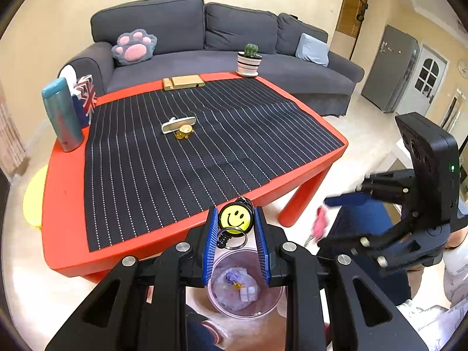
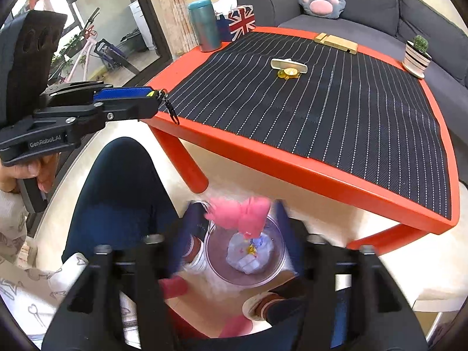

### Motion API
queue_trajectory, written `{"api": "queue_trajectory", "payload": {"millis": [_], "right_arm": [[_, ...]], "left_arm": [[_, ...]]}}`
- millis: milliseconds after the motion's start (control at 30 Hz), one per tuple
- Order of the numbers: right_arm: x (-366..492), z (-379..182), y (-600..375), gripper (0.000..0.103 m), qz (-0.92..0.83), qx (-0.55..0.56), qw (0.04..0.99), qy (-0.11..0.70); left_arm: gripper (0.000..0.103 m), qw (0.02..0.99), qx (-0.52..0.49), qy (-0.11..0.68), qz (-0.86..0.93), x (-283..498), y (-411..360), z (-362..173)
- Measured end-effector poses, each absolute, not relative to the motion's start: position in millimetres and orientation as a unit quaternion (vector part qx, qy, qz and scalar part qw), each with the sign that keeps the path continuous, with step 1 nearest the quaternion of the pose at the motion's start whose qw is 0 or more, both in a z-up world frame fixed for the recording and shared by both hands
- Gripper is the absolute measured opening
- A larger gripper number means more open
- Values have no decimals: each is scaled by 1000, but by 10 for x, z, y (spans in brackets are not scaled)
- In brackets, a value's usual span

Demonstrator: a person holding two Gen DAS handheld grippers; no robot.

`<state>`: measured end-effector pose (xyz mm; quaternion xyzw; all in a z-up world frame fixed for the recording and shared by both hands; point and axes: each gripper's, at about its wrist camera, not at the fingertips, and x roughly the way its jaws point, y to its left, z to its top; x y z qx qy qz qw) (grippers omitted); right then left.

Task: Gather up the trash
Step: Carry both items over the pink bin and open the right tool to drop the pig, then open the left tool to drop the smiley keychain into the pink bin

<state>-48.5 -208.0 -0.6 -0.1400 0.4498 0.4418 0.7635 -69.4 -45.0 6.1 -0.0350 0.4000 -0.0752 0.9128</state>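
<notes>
While poised over the clear plastic bin (image 1: 245,286) on the floor beside the red table (image 1: 67,204), left gripper (image 1: 236,234) clamped on a yellow smiley keychain (image 1: 235,216) right above the bin's rim. Right gripper (image 2: 238,219) spread wide above the same bin, blurred pink fluffy item (image 2: 242,213) loose between its fingers.

Black left tongs (image 1: 236,225) with blue pads, silver screws, dark blue trousers (image 2: 117,181), white patterned sleeve (image 2: 11,228)
</notes>
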Motion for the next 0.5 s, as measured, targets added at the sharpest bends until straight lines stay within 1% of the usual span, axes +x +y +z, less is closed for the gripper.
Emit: {"api": "queue_trajectory", "payload": {"millis": [33,100,133,267,500], "right_arm": [[-477,12,-2100,87,440,-134,768,445],[-457,35,-2129,90,431,-130,775,443],[-443,42,-2148,93,424,-128,780,443],[-385,64,-2200,97,412,-116,787,444],[-340,72,-2264,98,400,-104,792,449]], "left_arm": [[24,912,-35,401,-76,-691,-451,58],[24,912,-34,402,-76,-698,-459,52],[24,911,-34,403,-77,-696,-467,49],[24,910,-33,405,-79,-698,-482,34],[24,907,-29,411,-88,-702,-533,11]]}}
